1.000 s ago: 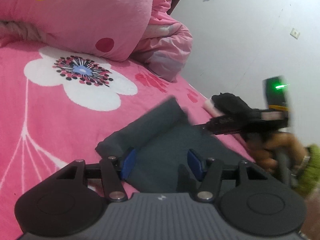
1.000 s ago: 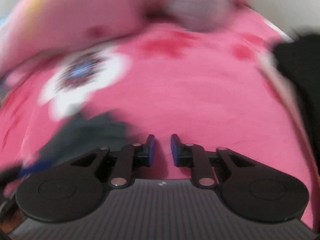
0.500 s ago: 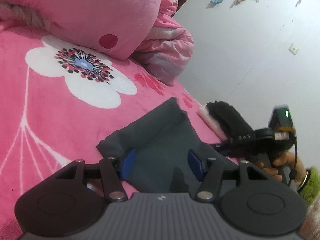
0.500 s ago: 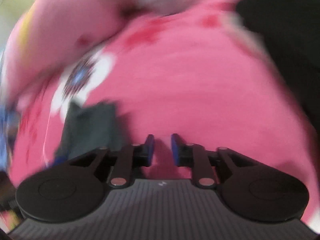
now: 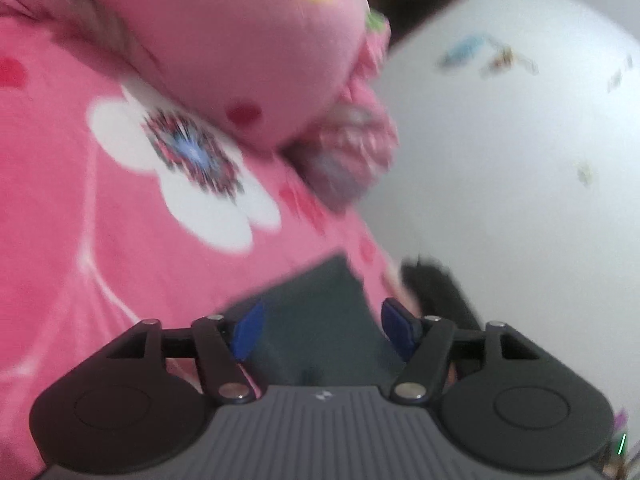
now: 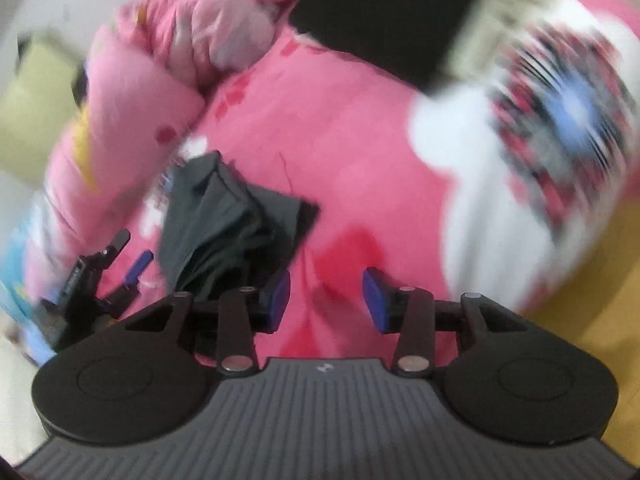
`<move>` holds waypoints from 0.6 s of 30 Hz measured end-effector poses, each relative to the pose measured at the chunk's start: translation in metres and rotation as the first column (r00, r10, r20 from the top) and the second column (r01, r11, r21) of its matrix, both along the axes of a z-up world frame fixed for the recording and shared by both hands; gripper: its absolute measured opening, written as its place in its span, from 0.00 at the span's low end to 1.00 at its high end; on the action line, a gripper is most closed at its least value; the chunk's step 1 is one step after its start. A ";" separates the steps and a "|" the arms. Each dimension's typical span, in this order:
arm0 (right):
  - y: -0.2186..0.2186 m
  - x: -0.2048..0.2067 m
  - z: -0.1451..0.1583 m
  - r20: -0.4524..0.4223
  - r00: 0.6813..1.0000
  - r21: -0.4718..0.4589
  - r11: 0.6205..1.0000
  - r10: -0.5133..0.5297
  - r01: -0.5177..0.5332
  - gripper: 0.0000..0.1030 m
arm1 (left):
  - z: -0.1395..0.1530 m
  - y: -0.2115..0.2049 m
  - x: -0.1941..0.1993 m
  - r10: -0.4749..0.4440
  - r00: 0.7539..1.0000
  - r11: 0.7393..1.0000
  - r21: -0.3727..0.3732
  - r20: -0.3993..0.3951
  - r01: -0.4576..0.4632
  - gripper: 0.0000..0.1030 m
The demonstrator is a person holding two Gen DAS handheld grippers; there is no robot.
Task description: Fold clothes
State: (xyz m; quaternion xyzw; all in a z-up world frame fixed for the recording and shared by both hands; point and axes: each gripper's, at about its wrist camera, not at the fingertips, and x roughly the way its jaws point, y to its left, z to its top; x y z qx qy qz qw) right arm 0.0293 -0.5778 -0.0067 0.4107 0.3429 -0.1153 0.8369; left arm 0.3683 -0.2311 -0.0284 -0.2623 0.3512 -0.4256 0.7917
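Both jaws gape empty: left gripper (image 5: 318, 330) over folded grey garment (image 6: 224, 220), right gripper (image 6: 326, 300) above pink bedspread (image 6: 340, 140)

A dark grey garment (image 6: 224, 228) lies folded (layered edges showing) on the pink flowered bedspread (image 6: 340, 152).

We're in a home bedroom: a bed (image 5: 100, 272) spread with a pink sheet printed with big white flowers, a heap of pink quilt (image 5: 248, 52) bunched at its head, a plain white wall (image 5: 520, 184) alongside, and yellowish wooden floor (image 6: 600, 272) beyond the edge.
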 end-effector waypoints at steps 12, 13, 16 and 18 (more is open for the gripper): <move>0.043 -0.026 0.006 0.241 0.971 0.091 0.996 0.000 -0.023 0.60 | 0.034 0.080 -0.065 0.093 0.992 0.992 0.094 -0.087 -0.084 0.72; 0.046 -0.021 0.006 0.261 0.965 0.097 0.995 0.012 -0.038 0.61 | 0.033 0.084 -0.073 0.093 0.991 0.991 0.103 -0.096 -0.083 0.72; 0.049 -0.007 0.001 0.303 0.953 0.134 0.990 0.000 -0.042 0.61 | 0.030 0.091 -0.091 0.087 0.992 0.988 0.138 -0.087 -0.075 0.72; 0.043 0.000 -0.001 0.304 0.952 0.163 0.986 -0.033 -0.018 0.61 | 0.034 0.084 -0.093 0.067 0.996 0.984 0.170 -0.062 -0.055 0.72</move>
